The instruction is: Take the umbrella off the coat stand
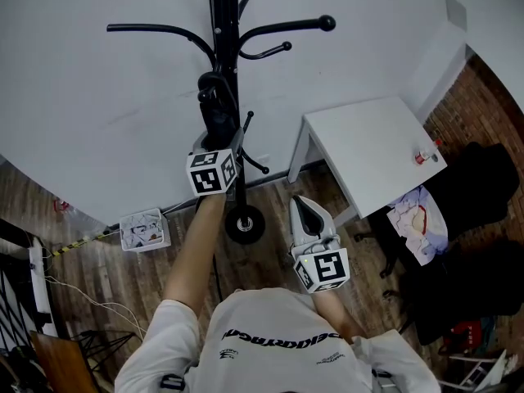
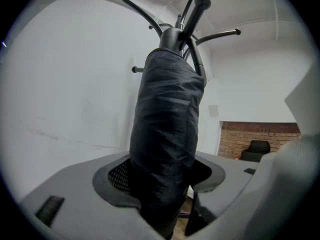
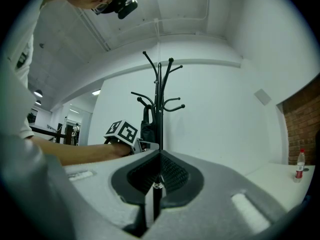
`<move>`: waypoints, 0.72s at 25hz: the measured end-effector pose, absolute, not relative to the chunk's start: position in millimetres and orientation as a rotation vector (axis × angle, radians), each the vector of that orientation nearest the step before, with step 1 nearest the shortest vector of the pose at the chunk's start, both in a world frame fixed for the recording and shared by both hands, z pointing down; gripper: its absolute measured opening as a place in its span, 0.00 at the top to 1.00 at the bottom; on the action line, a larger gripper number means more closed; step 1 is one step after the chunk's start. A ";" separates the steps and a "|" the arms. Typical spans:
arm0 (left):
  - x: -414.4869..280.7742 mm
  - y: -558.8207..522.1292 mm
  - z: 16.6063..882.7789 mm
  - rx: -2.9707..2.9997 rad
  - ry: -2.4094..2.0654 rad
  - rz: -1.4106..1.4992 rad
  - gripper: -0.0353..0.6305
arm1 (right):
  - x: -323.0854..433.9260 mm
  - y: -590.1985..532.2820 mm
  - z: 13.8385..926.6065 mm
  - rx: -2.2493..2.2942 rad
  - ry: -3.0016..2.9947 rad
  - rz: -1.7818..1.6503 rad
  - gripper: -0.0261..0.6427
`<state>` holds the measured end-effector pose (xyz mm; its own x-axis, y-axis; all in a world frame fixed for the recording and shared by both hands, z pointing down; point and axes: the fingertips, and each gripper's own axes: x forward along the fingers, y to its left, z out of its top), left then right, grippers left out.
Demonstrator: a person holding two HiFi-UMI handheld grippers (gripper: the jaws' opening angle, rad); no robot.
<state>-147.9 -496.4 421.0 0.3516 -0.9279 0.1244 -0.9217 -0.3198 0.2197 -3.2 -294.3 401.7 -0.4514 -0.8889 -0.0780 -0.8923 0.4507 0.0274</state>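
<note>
The black coat stand [image 1: 223, 6] rises against the white wall. A folded black umbrella [image 1: 217, 109] in its sleeve hangs from one of the stand's hooks. My left gripper [image 1: 221, 142] reaches in level at the umbrella's lower half. In the left gripper view the umbrella [image 2: 167, 134] fills the gap and both pads [image 2: 119, 176] bear on it, so the left gripper [image 2: 165, 186] is shut on it. My right gripper [image 1: 301, 205] hangs back to the right of the stand's base, shut and empty, its jaws meeting in a line [image 3: 157, 176]. The stand [image 3: 159, 94] shows beyond them.
A white table [image 1: 368, 150] stands right of the stand, with a small red-capped bottle [image 1: 423, 155] on it. Dark chairs and clothes [image 1: 483, 187] crowd the far right by a brick wall. A white box [image 1: 145, 229] sits on the wooden floor at left. The stand's round base [image 1: 244, 223] is below my left arm.
</note>
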 end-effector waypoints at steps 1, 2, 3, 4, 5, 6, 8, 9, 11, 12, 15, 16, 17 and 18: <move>-149.3 -495.3 421.3 2.356 -1.667 -0.025 0.55 | -3.1 -293.3 401.2 -1.614 2.631 0.100 0.96; -150.8 -493.9 421.3 2.350 -1.676 -0.014 0.55 | -2.8 -292.2 400.2 -1.612 2.631 0.103 0.96; -151.9 -492.6 421.0 2.346 -1.681 -0.003 0.55 | -2.5 -291.3 399.0 -1.609 2.630 0.105 0.96; -152.7 -491.3 420.7 2.343 -1.683 0.005 0.55 | -1.9 -290.6 398.3 -1.607 2.630 0.106 0.96; -153.3 -490.1 420.4 2.340 -1.685 0.013 0.55 | -1.3 -290.1 397.9 -1.605 2.630 0.105 0.96; -153.8 -488.8 420.0 2.336 -1.689 0.019 0.55 | -0.6 -289.7 397.8 -1.604 2.630 0.105 0.96; -155.0 -486.3 418.8 2.330 -1.700 0.028 0.55 | 0.4 -288.6 397.2 -1.600 2.629 0.104 0.96; -155.6 -485.2 418.0 2.328 -1.704 0.032 0.55 | 0.9 -288.0 396.8 -1.597 2.629 0.104 0.96; -156.6 -483.7 415.6 2.321 -1.713 0.040 0.55 | 2.6 -287.4 397.1 -1.592 2.629 0.101 0.96; -157.0 -483.0 413.6 2.318 -1.717 0.042 0.55 | 3.6 -287.3 397.4 -1.590 2.628 0.099 0.96; -157.5 -480.0 406.0 2.313 -1.727 0.039 0.55 | 6.4 -286.3 394.7 -1.585 2.627 0.106 0.96; -157.6 -478.5 403.4 2.311 -1.730 0.037 0.55 | 7.0 -285.5 393.6 -1.581 2.628 0.109 0.96; -157.7 -476.9 400.8 2.308 -1.732 0.036 0.55 | 7.5 -284.6 392.7 -1.578 2.628 0.111 0.96; -158.0 -475.2 398.4 2.305 -1.735 0.034 0.55 | 7.7 -283.6 392.0 -1.574 2.629 0.113 0.96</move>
